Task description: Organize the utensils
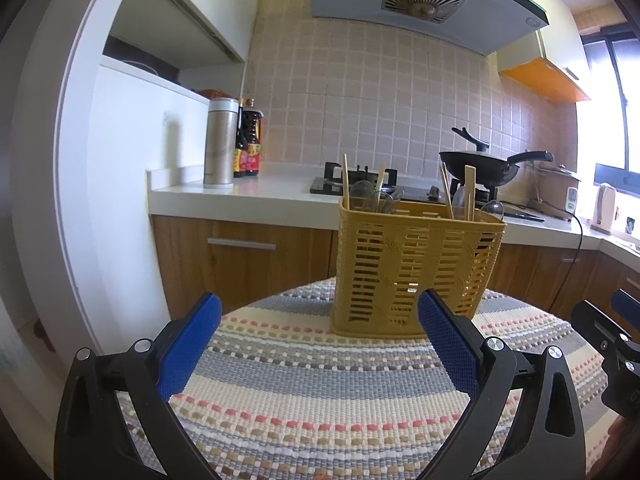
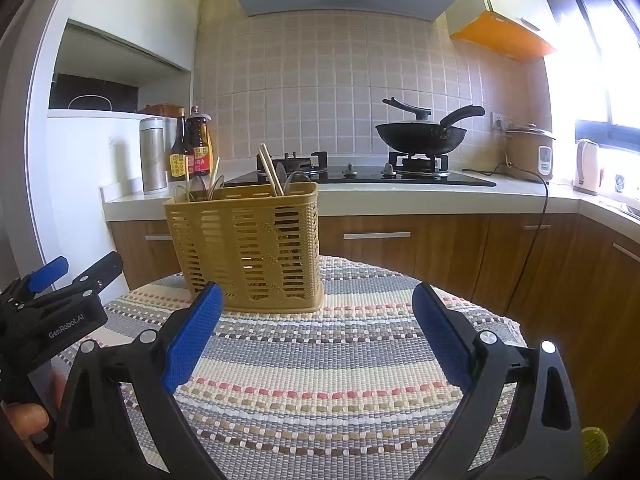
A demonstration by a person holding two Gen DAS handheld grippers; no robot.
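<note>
Striped cloth [image 1: 320, 380] bears basket [image 1: 416, 268] holding chopsticks [image 1: 345, 180], apparently spoons [image 1: 363, 197].

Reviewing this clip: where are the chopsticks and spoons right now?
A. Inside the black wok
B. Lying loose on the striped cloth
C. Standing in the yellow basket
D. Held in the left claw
C: the chopsticks and spoons stick up out of the yellow basket, while the left claw and right claw are both open and empty over the striped cloth.

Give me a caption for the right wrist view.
Open right gripper faces a yellow utensil basket on a striped tablecloth.
</note>
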